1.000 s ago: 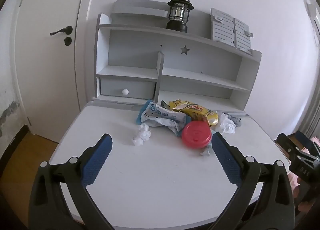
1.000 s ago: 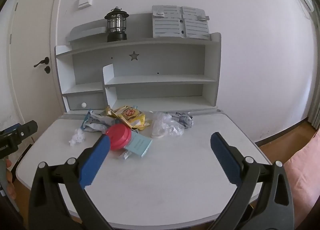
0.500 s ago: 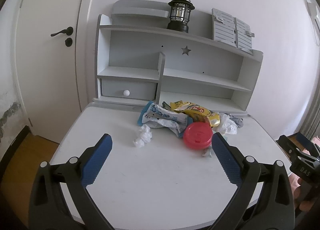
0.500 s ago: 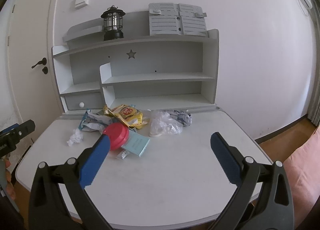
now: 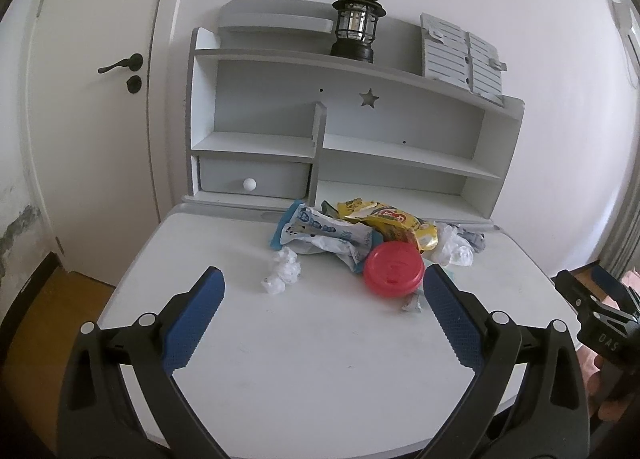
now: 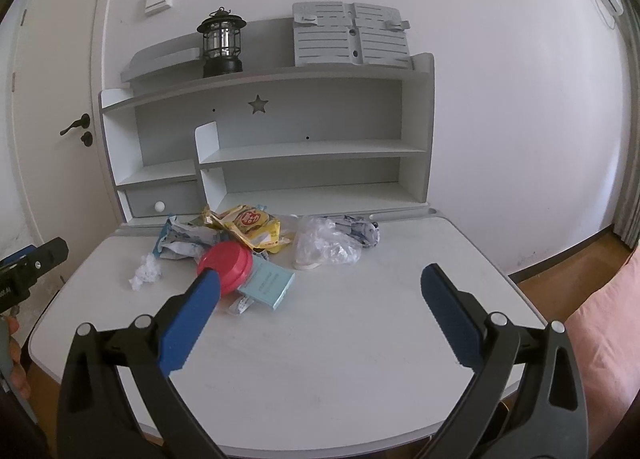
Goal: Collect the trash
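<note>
Sprawling across the far half of the white rounded desk (image 6: 360, 339), one trash pile runs lengthwise along the grey shelf unit (image 6: 304, 131). Left of the round red plastic lid (image 5: 394, 268) lies one crumpled white paper ball (image 5: 281, 271). Left gripper (image 5: 320, 319) and right gripper (image 6: 316, 315) both hover level nearside of that lid, jaws spread, empty.
</note>
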The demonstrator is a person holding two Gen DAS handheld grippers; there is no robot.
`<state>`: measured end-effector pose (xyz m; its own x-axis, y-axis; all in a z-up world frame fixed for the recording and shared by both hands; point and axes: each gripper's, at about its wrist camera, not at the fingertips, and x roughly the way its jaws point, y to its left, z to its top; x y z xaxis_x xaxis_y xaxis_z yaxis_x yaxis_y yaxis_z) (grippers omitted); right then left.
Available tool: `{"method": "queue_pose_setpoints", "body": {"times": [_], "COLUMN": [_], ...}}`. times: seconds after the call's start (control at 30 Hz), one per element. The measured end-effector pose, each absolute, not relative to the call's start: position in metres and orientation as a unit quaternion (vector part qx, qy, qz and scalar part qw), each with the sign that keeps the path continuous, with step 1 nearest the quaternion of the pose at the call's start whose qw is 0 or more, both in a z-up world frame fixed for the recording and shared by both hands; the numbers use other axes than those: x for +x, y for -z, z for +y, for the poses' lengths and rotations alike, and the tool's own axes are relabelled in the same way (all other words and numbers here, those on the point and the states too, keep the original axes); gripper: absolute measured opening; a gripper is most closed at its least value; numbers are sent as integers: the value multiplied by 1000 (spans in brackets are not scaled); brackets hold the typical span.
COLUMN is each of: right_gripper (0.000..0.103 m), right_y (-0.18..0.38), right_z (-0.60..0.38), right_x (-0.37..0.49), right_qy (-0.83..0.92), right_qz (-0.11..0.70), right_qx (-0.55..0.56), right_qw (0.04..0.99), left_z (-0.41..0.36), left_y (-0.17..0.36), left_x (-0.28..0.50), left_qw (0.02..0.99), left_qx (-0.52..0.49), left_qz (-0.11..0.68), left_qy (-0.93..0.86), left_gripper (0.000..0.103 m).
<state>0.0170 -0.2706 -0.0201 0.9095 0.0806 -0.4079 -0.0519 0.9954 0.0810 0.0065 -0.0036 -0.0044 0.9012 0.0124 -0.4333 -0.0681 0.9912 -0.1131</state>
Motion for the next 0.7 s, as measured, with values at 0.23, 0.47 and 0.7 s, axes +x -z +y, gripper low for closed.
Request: {"method": "queue_pose_setpoints", "body": {"times": [0.23, 0.47, 0.7], "right_gripper": [97, 97, 97], "right_y": [22, 25, 27], "right_z": [-267, -265, -264], "right_x": [16, 18, 18], "right_qy": [-31, -30, -30], "right_qz": [211, 216, 214], "right_qx": [25, 9, 13], "right_qw": [977, 976, 976], "left_z": [-3, -2, 0], "left_y": [8, 8, 11], "left_x": [6, 7, 5], "left_qw": [972, 970, 972], "left_qx": [-52, -49, -58], "left_qz": [229, 236, 228], "left_qy": [-25, -28, -25], "left_gripper": [97, 97, 97]}}
